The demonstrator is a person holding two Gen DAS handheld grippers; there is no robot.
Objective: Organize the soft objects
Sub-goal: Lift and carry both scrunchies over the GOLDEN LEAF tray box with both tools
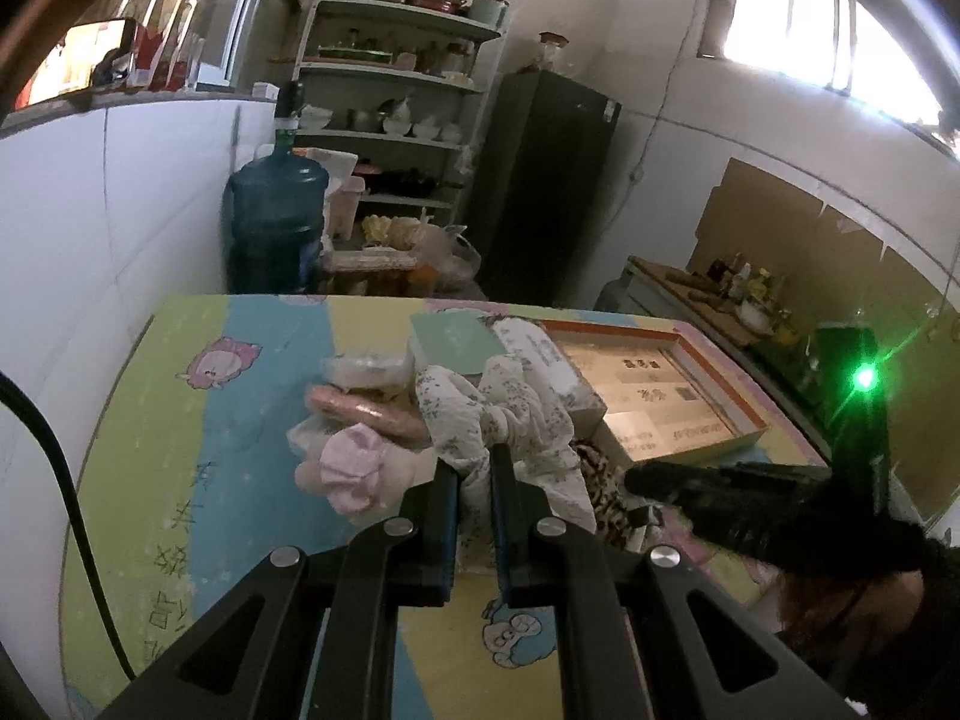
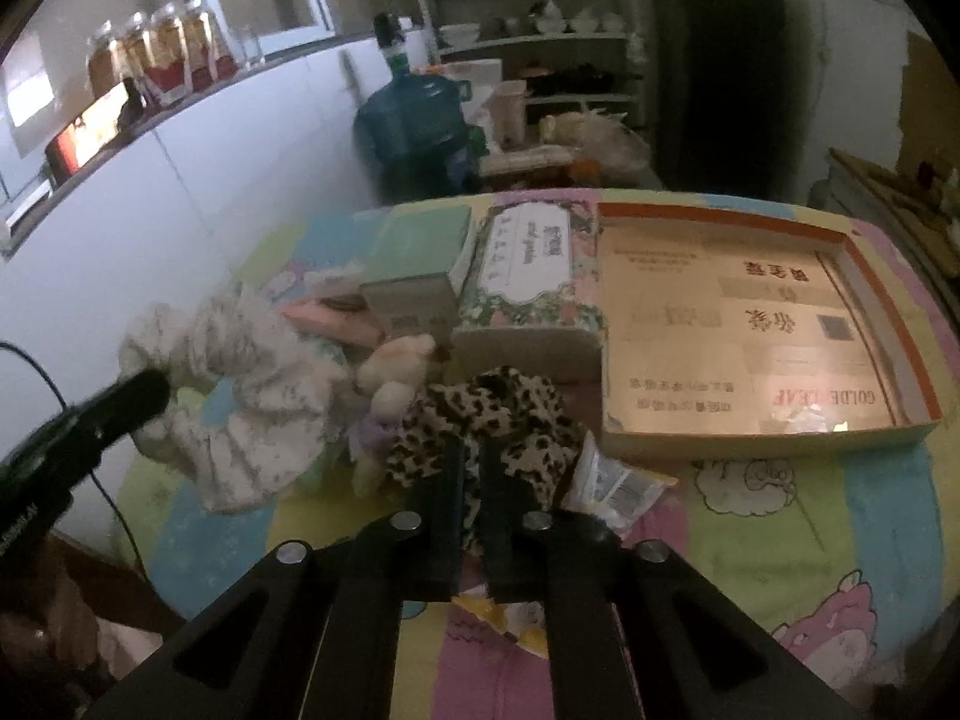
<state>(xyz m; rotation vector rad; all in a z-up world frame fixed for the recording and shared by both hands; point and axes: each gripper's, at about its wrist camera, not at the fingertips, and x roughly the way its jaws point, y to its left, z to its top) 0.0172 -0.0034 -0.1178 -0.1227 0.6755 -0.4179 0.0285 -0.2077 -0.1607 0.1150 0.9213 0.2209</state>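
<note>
My left gripper (image 1: 474,471) is shut on a white floral scrunchie (image 1: 480,408), which hangs lifted above the pile; in the right wrist view that scrunchie (image 2: 240,396) dangles from the left gripper's blurred fingertips (image 2: 144,390). My right gripper (image 2: 472,459) is shut on a leopard-print scrunchie (image 2: 480,414) lying on the table, with fabric bunched between its jaws. A pink scrunchie (image 1: 354,474) and a cream plush toy (image 2: 396,372) lie in the pile beside them. The open cardboard box (image 2: 690,312) lies to the right with nothing soft in it.
A floral tissue box (image 2: 528,276) and a green box (image 2: 420,246) stand behind the pile. A snack packet (image 2: 618,486) lies by my right fingers. The cartoon tablecloth (image 2: 810,510) covers the table. A blue water jug (image 1: 276,222), shelves and a dark fridge (image 1: 540,180) stand beyond.
</note>
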